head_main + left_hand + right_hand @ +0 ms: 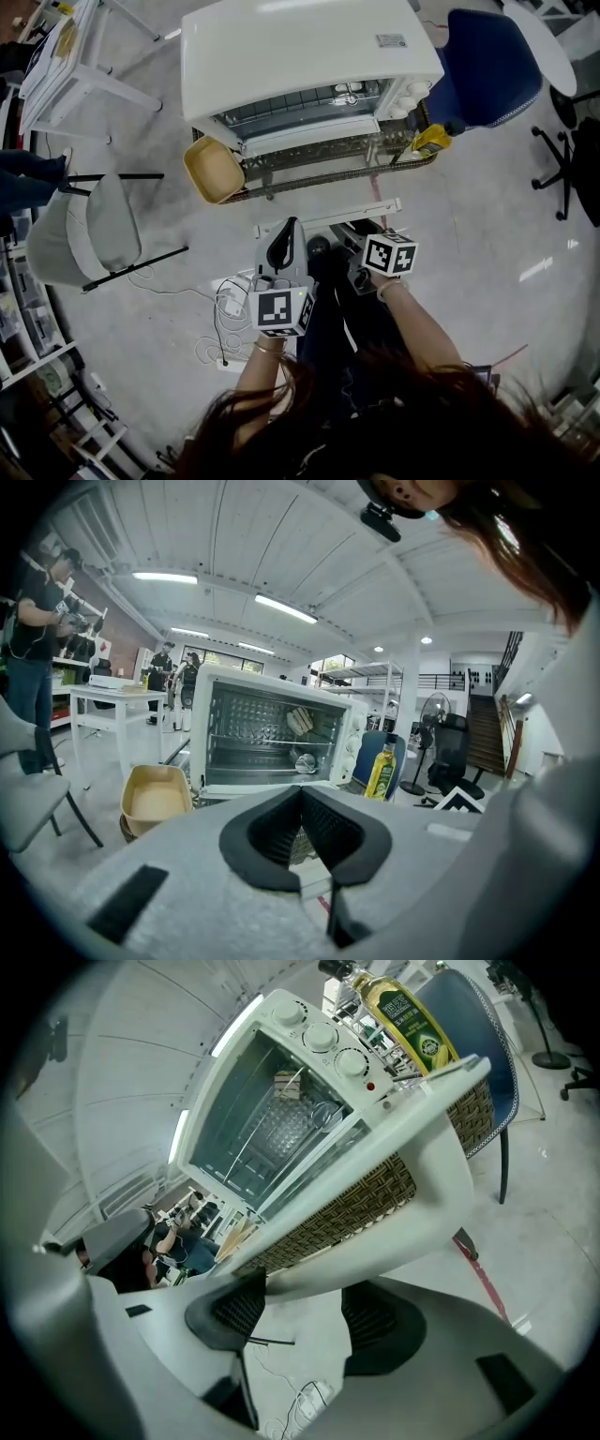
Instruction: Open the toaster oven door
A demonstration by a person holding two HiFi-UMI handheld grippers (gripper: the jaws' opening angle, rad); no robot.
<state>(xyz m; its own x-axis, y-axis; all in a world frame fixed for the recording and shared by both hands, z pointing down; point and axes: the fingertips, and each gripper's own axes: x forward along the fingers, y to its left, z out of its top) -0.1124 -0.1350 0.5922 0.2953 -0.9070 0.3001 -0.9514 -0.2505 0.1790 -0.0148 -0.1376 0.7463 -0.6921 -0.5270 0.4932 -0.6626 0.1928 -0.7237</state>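
Note:
The white toaster oven (300, 52) stands on a wicker table (328, 173). Its door (309, 139) hangs folded down, and the wire racks inside show in the left gripper view, where the oven (272, 733) is straight ahead. Both grippers are held low in front of the table, well short of the oven. My left gripper (286, 232) (302, 799) is shut with nothing between its pads. My right gripper (354, 234) (305, 1312) is open and empty, sitting just under the table's white rim (394, 1213). The oven (281, 1110) sits tilted above it.
A yellow tub (214, 169) sits at the table's left end and an oil bottle (431, 141) at its right. A blue chair (492, 66) stands right of the oven, a grey chair (89, 230) at left. Cables and a power strip (230, 300) lie on the floor.

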